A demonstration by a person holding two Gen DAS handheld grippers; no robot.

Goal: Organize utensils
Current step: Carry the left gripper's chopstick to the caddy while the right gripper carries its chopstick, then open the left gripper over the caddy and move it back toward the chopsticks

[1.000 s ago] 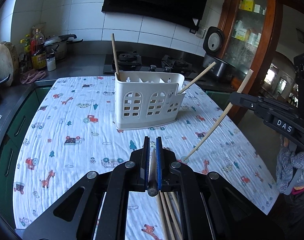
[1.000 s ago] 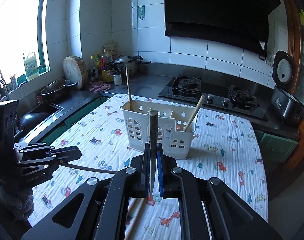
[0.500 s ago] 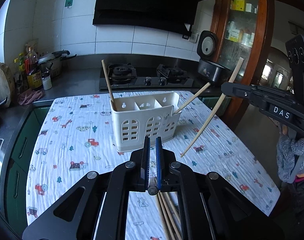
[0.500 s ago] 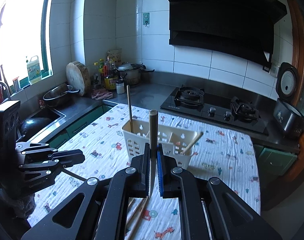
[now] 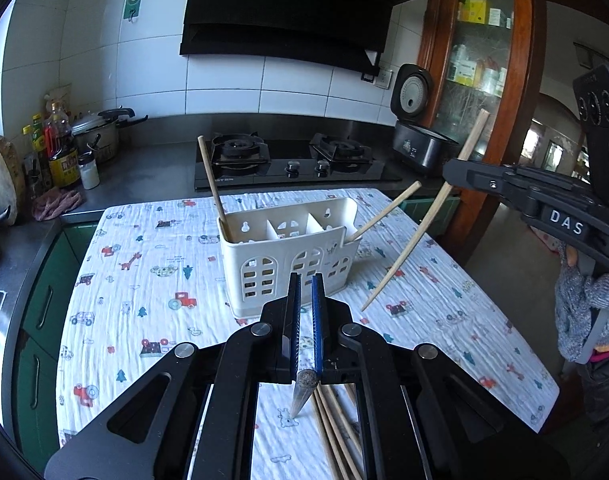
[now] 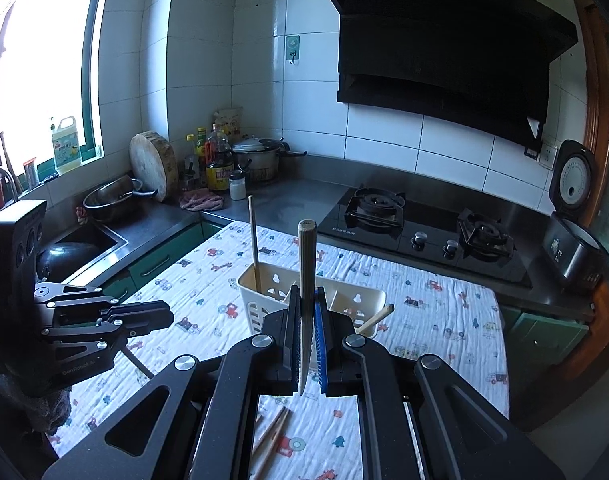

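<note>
Nearest the lens in the left wrist view, the left hand-held gripper (image 5: 306, 312) is pinched on a single chopstick (image 5: 304, 390) whose butt end shows between the pads and whose tip points down at the cloth. Just beside it on the patterned cloth (image 5: 152, 280) that covers the desk lies a loose bundle of chopsticks (image 5: 336, 424), running out of the bottom edge of the view. The right hand-held gripper (image 6: 306, 320) is likewise pressed together on one chopstick (image 6: 306, 264), held near upright with the thick end up; seen from the left camera this stick (image 5: 424, 216) slants above the cloth, to the right of the holder. Two more chopsticks (image 6: 272, 436) lie on the cloth under the right gripper. Farther out, mid-cloth, stands the cream utensil holder (image 5: 288, 256) with three compartments and arched cut-outs in its front wall. Left compartment: one chopstick (image 5: 212, 184) leaning up and left. Right compartment: one chopstick (image 5: 388, 210) leaning out over the right rim. Middle compartment: contents cannot be told. Beyond the cloth is the dark counter with a two-burner gas hob (image 5: 288, 160), a range hood (image 5: 296, 12) above, bottles (image 5: 60, 148) and a lidded pot (image 5: 100, 132) at far left, and a rice cooker (image 5: 420, 136) with its lid up at far right. A gloved hand (image 5: 584, 312) holds the right gripper's handle.
</note>
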